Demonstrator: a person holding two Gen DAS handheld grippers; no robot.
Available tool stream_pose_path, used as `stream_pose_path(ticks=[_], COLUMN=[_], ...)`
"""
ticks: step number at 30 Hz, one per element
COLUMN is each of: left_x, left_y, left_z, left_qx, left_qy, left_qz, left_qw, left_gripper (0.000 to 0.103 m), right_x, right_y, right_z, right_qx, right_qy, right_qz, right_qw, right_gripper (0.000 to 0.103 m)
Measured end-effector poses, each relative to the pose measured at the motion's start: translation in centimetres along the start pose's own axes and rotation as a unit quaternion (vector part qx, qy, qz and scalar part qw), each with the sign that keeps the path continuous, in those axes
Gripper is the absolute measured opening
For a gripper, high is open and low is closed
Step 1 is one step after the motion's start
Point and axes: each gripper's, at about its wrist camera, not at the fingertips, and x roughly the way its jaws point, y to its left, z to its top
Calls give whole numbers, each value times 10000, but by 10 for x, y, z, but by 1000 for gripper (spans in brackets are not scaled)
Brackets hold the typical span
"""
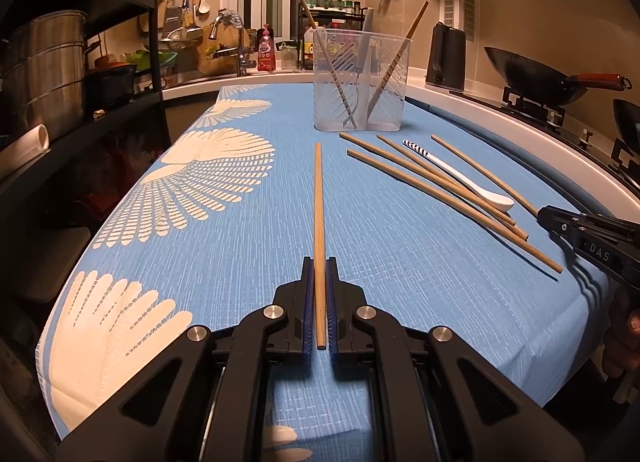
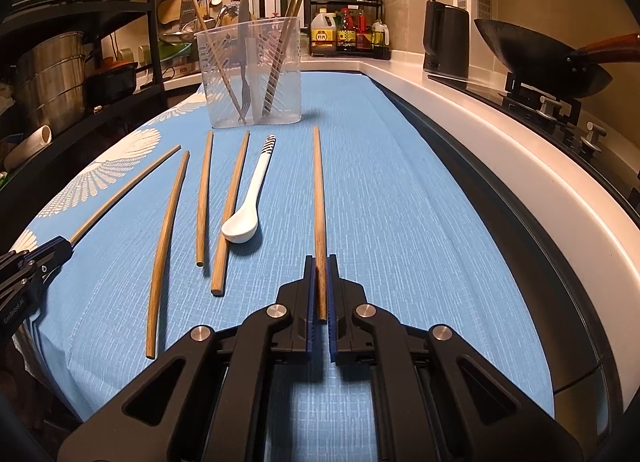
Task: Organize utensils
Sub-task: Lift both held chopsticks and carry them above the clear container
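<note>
In the left wrist view my left gripper (image 1: pixel 319 264) is shut on a wooden chopstick (image 1: pixel 318 198) that points straight ahead over the blue cloth. In the right wrist view my right gripper (image 2: pixel 319 262) is shut on another chopstick (image 2: pixel 319 198). Each gripper shows in the other's view: the right gripper (image 1: pixel 546 217) at the right edge, the left gripper (image 2: pixel 64 246) at the left edge. Between them lie three loose chopsticks (image 2: pixel 204 198) and a white spoon (image 2: pixel 246 218) with a striped handle. A clear plastic holder (image 1: pixel 360 102) (image 2: pixel 252 102) stands ahead, with chopsticks and a fork in it.
The blue patterned tablecloth (image 1: pixel 224 246) covers the table. A white counter edge (image 2: pixel 500 166) runs along the right, with a black wok (image 2: pixel 540 58), a stove and a dark kettle (image 2: pixel 446 38). A dark shelf with metal pots (image 1: pixel 44 66) stands on the left.
</note>
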Motion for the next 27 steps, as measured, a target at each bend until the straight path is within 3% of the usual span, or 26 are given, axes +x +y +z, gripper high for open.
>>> stream_pose_path(ticks=[15,27], left_x=[-48,-71], left_y=[-4,1], left_z=[42,89], left_qx=[504,572], left_qy=[-1062,-1321], left_qz=[191,105], left_qw=[9929,9895], left_gripper=[6,6], right_x=[-63,-92], right_y=[12,16], right_z=[51,85], right_qx=[-301,-518], right_qy=[-888,-1198], right_qz=[108,117], right_qw=[9955,9914], right_gripper=[5,5])
